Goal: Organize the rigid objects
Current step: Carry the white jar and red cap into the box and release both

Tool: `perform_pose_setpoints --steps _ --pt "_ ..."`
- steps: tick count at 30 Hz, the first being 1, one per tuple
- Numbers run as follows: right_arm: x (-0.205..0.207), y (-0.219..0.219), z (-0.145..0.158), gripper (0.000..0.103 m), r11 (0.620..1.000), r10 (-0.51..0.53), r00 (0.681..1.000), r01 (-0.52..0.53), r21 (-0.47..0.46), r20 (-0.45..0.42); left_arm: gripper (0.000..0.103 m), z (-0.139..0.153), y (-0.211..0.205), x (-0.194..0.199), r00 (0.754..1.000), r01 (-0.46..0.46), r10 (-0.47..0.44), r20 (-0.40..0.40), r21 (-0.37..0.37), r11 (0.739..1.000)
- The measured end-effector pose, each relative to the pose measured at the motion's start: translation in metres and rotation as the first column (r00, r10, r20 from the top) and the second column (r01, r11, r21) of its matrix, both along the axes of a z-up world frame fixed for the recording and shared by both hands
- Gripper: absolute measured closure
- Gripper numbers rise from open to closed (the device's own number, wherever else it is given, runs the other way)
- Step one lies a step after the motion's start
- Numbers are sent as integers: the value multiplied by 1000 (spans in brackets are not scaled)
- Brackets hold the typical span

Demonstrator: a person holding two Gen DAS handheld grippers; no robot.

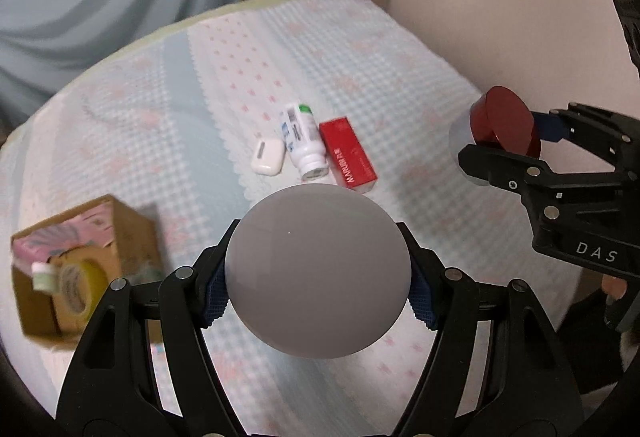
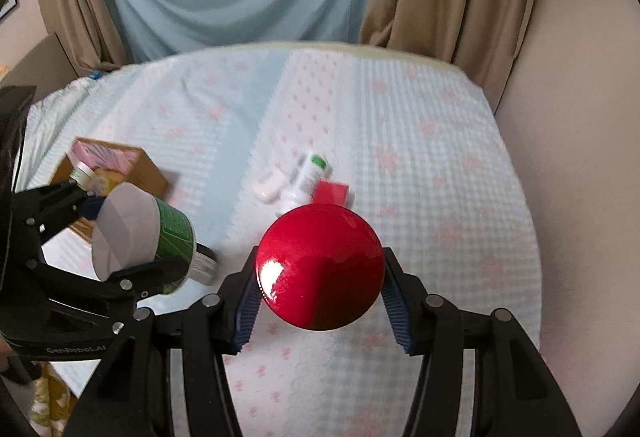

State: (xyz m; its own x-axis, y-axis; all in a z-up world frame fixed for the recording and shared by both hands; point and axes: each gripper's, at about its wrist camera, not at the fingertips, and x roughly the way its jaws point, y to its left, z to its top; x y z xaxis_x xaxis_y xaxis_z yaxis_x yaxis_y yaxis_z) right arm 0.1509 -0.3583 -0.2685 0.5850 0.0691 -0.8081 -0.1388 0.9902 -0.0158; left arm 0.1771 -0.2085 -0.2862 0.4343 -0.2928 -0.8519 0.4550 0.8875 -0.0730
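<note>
My left gripper (image 1: 318, 277) is shut on a green-labelled can (image 1: 318, 271), whose round grey base faces the camera. In the right wrist view the same can (image 2: 132, 233) hangs at the left in that gripper (image 2: 124, 233), above the bed. My right gripper (image 2: 320, 277) is shut on a glossy red round tin (image 2: 320, 267), which also shows at the right of the left wrist view (image 1: 506, 125). On the bed below lie a white earbud case (image 1: 268, 157), a white bottle (image 1: 302, 141) with a green cap, and a red box (image 1: 348, 157), side by side.
An open cardboard box (image 1: 132, 233) stands at the left of the bed, holding a pink pack, a yellow tape roll (image 1: 78, 287) and a small bottle. The bed cover (image 1: 360, 57) is pale blue with pink flowers. A wall (image 2: 580, 157) runs along the right; curtains hang behind.
</note>
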Motion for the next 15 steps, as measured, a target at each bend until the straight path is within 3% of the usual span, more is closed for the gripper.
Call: perform_pose_setpoints --steps 8,15 --pt "-21 39 72 52 997 52 998 -54 62 33 34 76 42 -31 995 -89 90 46 -7 996" --pt "-26 90 103 52 991 114 992 -118 68 59 34 115 107 -36 981 -181 185 65 -57 982"
